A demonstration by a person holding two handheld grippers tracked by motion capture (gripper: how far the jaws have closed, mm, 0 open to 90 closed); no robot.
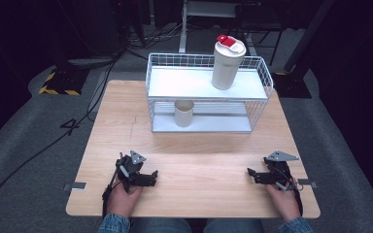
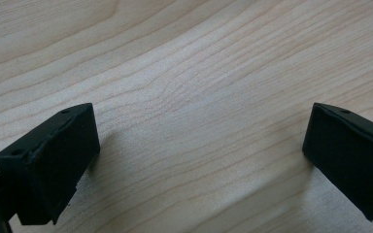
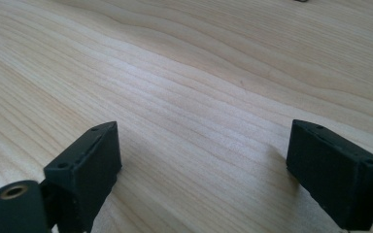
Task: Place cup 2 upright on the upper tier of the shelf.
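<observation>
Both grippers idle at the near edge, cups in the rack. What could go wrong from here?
1. The tall lidded cup stands near the right end of the wire rack's top shelf; a reach from the right gripper might knock it over.
2. The small cup sits on the lower shelf under the top one, so overhead room looks tight; the left gripper, jaws wide open, may snag the mesh.

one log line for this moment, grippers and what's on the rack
left gripper: open, on table | right gripper: open, on table | tall container: rack top shelf | cup: lower shelf
</observation>
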